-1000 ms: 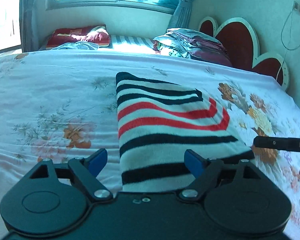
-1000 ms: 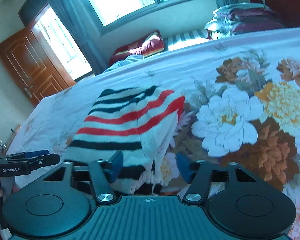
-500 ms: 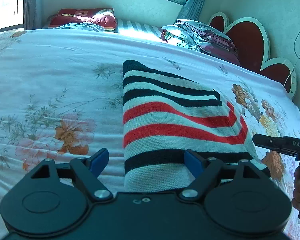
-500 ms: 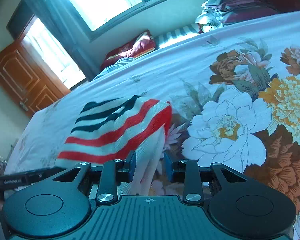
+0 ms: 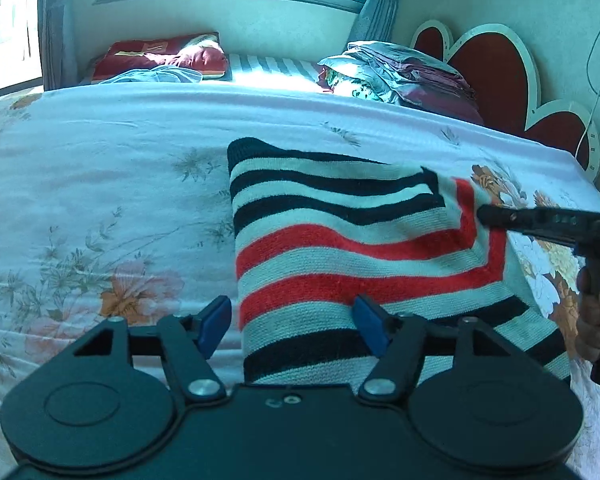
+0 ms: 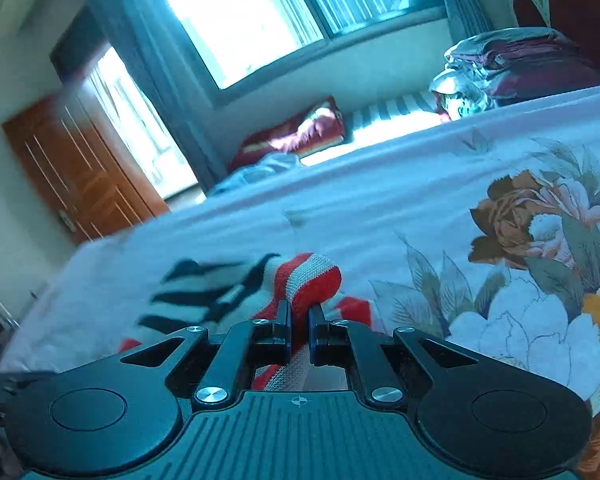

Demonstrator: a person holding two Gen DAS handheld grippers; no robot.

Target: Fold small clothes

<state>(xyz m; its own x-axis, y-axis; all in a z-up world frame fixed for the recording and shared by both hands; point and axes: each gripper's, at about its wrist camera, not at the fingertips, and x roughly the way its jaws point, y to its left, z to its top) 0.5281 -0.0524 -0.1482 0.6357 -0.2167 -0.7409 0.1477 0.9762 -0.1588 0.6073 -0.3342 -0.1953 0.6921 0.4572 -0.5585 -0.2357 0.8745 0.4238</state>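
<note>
Ribbed striped knit [image 5: 340, 248], folded rectangle

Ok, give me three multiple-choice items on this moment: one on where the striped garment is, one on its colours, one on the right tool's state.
1. Where does the striped garment lie?
A. on the flowered bedsheet
B. on the floor
C. on the windowsill

2. Which stripe colours does it show?
A. green, yellow
B. black, red, white
C. blue, orange

3. What is the right tool doing?
A. standing wide open and empty
B. gripping a pillow
C. pinching a fold of the garment

Answers: 1 A, sheet surrounds the garment; 2 B, those bands show in both views; 3 C, its jaws have just closed on red-and-white knit.
</note>
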